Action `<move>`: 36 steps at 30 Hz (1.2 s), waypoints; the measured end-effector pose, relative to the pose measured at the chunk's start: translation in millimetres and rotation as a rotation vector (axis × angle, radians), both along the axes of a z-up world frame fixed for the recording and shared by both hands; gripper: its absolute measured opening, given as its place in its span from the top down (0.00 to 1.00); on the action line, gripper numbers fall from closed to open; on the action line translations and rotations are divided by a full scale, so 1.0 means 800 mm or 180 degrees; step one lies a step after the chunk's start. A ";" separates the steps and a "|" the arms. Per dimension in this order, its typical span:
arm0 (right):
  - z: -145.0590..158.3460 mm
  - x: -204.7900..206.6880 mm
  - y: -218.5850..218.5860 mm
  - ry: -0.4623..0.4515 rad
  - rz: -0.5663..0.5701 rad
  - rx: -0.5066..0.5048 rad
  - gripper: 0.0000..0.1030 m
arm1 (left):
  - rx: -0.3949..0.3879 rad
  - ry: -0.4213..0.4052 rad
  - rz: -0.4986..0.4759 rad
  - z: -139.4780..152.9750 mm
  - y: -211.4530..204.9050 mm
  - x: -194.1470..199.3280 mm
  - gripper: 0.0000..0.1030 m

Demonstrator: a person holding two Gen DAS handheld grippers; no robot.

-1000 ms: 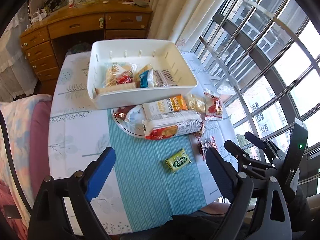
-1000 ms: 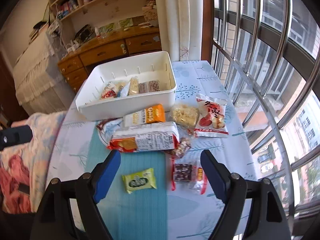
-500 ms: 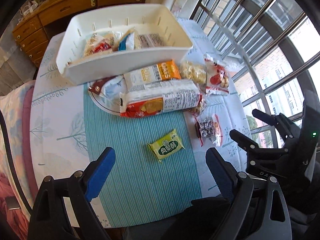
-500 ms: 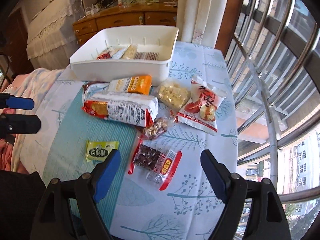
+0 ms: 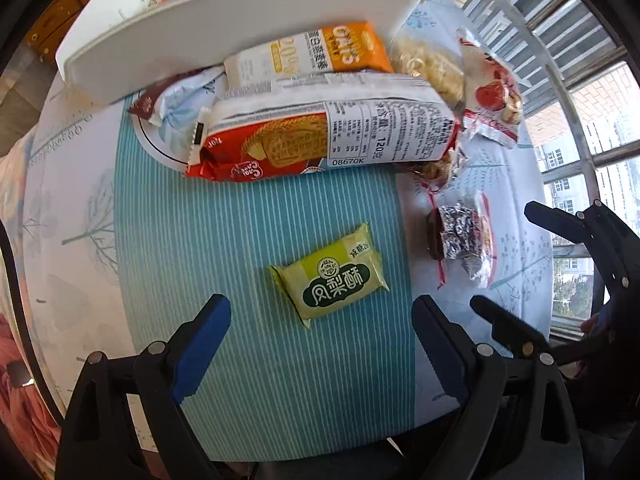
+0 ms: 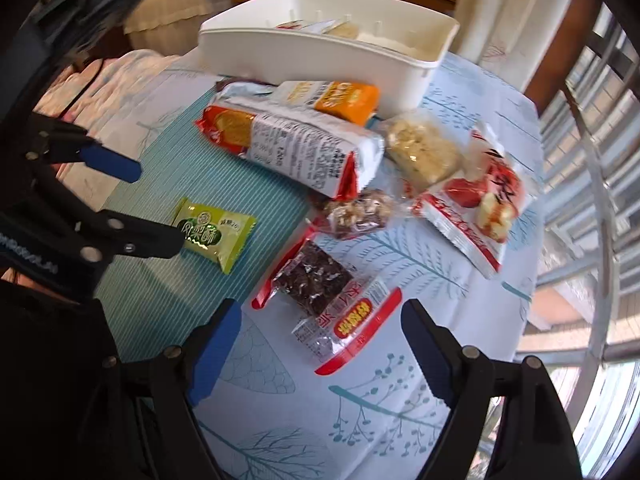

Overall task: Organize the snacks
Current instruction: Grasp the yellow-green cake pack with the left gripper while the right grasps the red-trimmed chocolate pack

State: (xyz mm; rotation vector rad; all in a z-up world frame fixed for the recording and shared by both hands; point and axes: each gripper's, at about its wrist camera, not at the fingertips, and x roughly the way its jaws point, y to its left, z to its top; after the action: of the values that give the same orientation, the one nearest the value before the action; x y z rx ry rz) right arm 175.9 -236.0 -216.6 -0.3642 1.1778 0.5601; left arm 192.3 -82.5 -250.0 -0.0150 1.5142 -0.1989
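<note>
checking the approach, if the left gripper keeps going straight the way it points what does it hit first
Most likely the green snack packet on the teal mat: it lies just ahead of the open left gripper, though depth is uncertain.

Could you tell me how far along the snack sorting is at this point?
Done: a few packets already lie in the white bin. In hand: nothing; the left gripper hangs open over the green pastry packet, the right gripper open over the red-edged bar packet. Left: about eight snacks on the table.
</note>
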 end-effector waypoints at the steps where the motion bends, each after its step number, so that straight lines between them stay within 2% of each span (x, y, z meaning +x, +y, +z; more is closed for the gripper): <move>1: -0.005 0.000 0.001 -0.0013 0.0063 -0.0004 0.19 | 0.0010 0.0026 0.0031 -0.006 -0.001 0.002 0.12; 6: -0.021 0.003 0.003 -0.0029 0.0273 0.0006 0.19 | 0.0031 0.0106 0.0133 -0.027 -0.003 0.010 0.12; 18: -0.056 0.011 0.003 0.0024 0.0483 0.0037 0.19 | 0.0075 0.0168 0.0219 -0.065 -0.027 0.031 0.12; 28: -0.061 0.009 -0.004 -0.0143 0.0555 0.0093 0.19 | 0.0186 0.0097 0.0262 -0.091 -0.054 0.039 0.12; 33: -0.058 0.012 -0.005 -0.0170 0.0584 0.0130 0.20 | 0.0318 0.0007 0.0259 -0.087 -0.062 0.033 0.24; 36: -0.055 0.017 -0.003 -0.0181 0.0578 0.0147 0.28 | 0.0351 -0.0036 0.0273 -0.084 -0.062 0.028 0.30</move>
State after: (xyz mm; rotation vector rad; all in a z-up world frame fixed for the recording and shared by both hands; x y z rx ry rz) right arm 189.2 -238.8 -260.8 -0.4478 1.0816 0.7291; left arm 214.6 -132.0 -317.2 0.0091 1.5081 -0.0468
